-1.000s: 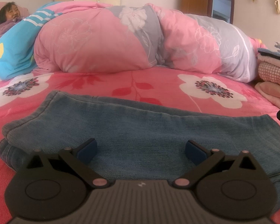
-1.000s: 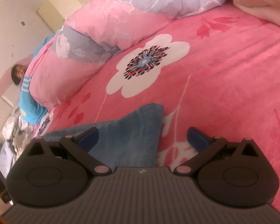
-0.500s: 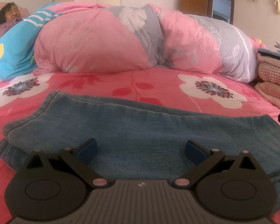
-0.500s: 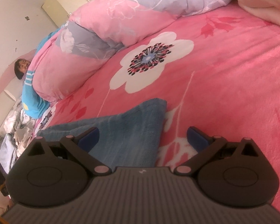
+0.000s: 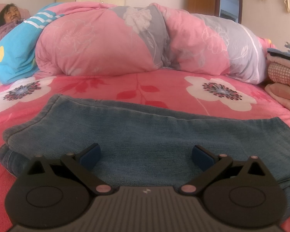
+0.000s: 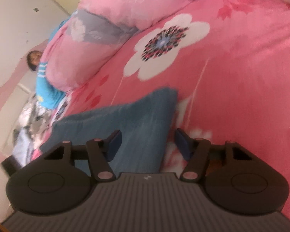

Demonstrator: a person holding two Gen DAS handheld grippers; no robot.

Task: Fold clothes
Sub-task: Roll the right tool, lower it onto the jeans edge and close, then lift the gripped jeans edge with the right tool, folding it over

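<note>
A pair of blue jeans (image 5: 145, 135) is lying across the near part of a bed covered by a pink sheet with large white flowers (image 5: 218, 94), already doubled over so that one denim layer is resting on another at the left end. The left tool (image 5: 146, 155) is hovering low over the middle of the denim with its two blue pads spread wide and nothing between them; it is probably waiting there to steady or take the cloth. The right tool (image 6: 147, 144) is sitting at the garment's right end, where a corner of the jeans (image 6: 145, 119) is poking up between its pads. Its jaws are closing at this moment, with the denim edge between them but the pads not yet pressing on it, most likely to pinch that end and carry it over for the next fold. The right view is blurred, so exact contact is hard to judge. Behind the jeans, a rolled pink and grey floral quilt (image 5: 145, 40) is stretching across the bed, and a person is lying at the far left under a blue blanket (image 5: 13, 58). A stack of folded clothes (image 5: 284, 71) is sitting at the right edge, suggesting where finished items are going.
</note>
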